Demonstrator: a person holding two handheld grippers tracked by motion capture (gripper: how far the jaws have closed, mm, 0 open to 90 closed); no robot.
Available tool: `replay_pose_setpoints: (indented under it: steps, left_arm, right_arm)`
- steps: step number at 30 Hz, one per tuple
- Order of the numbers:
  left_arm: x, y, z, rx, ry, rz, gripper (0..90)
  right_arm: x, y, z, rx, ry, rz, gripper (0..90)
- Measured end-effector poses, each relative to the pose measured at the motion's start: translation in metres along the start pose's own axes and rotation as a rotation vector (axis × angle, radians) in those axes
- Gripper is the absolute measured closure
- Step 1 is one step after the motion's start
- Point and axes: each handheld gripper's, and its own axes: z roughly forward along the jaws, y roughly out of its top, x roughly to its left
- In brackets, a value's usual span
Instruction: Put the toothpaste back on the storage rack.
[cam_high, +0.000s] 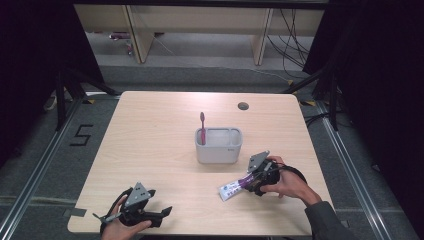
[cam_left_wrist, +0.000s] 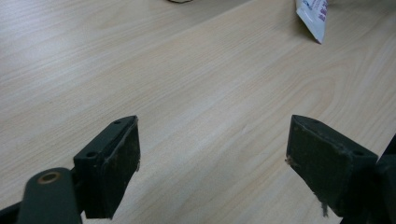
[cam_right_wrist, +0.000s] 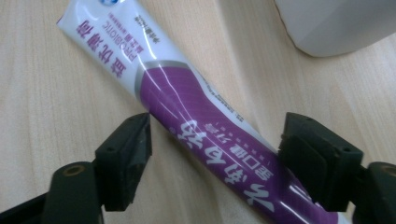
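The toothpaste tube (cam_right_wrist: 205, 135) lay flat on the table (cam_high: 150, 150) just in front of the white holder (cam_high: 218, 146), so the right hand-held gripper (cam_right_wrist: 215, 149) straddled it, jaws apart and not yet pressing. The left hand-held gripper (cam_left_wrist: 212, 154) waited open, far left of the holder.

light: even, bright on tabletop (cam_high: 165, 130) | surroundings dark | glare: streaks on tube (cam_right_wrist: 196, 107) between my jaws | focus: soft, jaws blurred

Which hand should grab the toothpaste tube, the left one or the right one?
Probably the right. The right gripper already has its open jaws on either side of the toothpaste tube. The left gripper sits open over bare table, far from it.
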Motion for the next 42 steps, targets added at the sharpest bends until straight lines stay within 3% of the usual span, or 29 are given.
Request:
replay_pose_setpoints:
  steps: [8, 10, 13, 14, 15, 16, 17, 20, 22, 23, 24, 25, 26, 29, 30, 32, 34, 35, 36, 39, 42]
  left_arm:
    - [0.0, 0.0, 0.0, 0.0, 0.0, 0.0, 17.2]
    - [0.0, 0.0, 0.0, 0.003, 0.002, 0.0, 17.2]
    - [0.0, 0.0, 0.0, -0.001, 0.0, 0.0, 17.2]
    - [0.0, 0.0, 0.0, -0.003, 0.0, 0.0, 17.2]
    - [0.0, 0.0, 0.0, 0.0, 0.001, 0.001, 17.2]
    - [0.0, 0.0, 0.0, 0.0, 0.001, 0.0, 17.2]
    - [0.0, 0.0, -0.001, -0.001, 0.001, 0.001, 17.2]
    - [-0.001, 0.0, 0.0, -0.008, 0.006, -0.006, 17.2]
    - [0.0, 0.0, 0.0, -0.008, 0.0, -0.005, 17.2]
    - [0.0, 0.0, -0.001, -0.006, 0.007, -0.003, 17.2]
    - [0.0, 0.0, -0.001, -0.006, 0.007, -0.003, 17.3]
    - [-0.001, 0.0, 0.0, -0.012, 0.005, -0.007, 17.3]
    - [-0.001, 0.0, -0.001, -0.009, 0.008, -0.005, 17.4]
    - [-0.001, 0.0, -0.001, -0.01, 0.008, -0.006, 17.3]
    - [0.001, 0.0, -0.001, 0.004, 0.011, 0.008, 17.3]
    - [-0.001, 0.0, 0.0, -0.012, 0.009, -0.007, 17.3]
    - [0.0, 0.0, -0.001, 0.004, 0.009, 0.005, 17.3]
    - [-0.002, 0.0, 0.0, -0.016, 0.0, -0.015, 17.3]
    - [-0.002, 0.0, 0.0, -0.016, 0.0, -0.015, 17.3]
    - [-0.002, 0.0, 0.0, -0.007, 0.003, -0.013, 17.4]
    - [-0.002, 0.0, 0.0, -0.005, 0.003, -0.014, 17.4]
  right_arm:
    - [0.001, 0.002, 0.0, 0.045, 0.002, -0.027, 38.5]
    - [0.003, 0.002, -0.001, 0.062, 0.001, -0.001, 39.4]
    - [0.003, 0.007, 0.0, 0.088, 0.005, -0.05, 44.7]
    - [0.004, 0.008, 0.0, 0.106, 0.011, -0.032, 46.4]
    - [0.003, 0.009, 0.0, 0.11, 0.014, -0.056, 47.8]
    - [0.005, 0.01, 0.0, 0.12, 0.012, -0.036, 49.2]
    - [0.005, 0.012, 0.001, 0.127, 0.016, -0.059, 50.6]
    - [0.007, 0.014, 0.002, 0.146, 0.011, -0.055, 53.7]
    - [0.009, 0.016, 0.002, 0.16, -0.01, -0.075, 55.9]
    - [0.008, 0.017, 0.003, 0.156, -0.006, -0.112, 56.9]
    - [0.008, 0.017, 0.003, 0.156, -0.006, -0.112, 56.9]
    - [0.011, 0.018, 0.003, 0.185, -0.014, -0.079, 58.3]
    - [0.01, 0.02, 0.003, 0.184, -0.008, -0.107, 58.8]
    - [0.013, 0.022, 0.002, 0.211, -0.012, -0.076, 59.8]
    - [0.01, 0.023, 0.003, 0.218, -0.014, -0.122, 60.2]
    - [0.013, 0.025, 0.002, 0.243, -0.012, -0.074, 61.0]
    - [0.008, 0.028, 0.003, 0.253, -0.009, -0.135, 62.1]
    - [0.011, 0.028, 0.002, 0.274, -0.02, -0.094, 63.0]
    - [0.011, 0.028, 0.002, 0.274, -0.02, -0.094, 63.0]
    - [0.007, 0.031, 0.004, 0.259, -0.013, -0.137, 67.1]
    - [0.007, 0.032, 0.003, 0.291, -0.024, -0.092, 69.9]
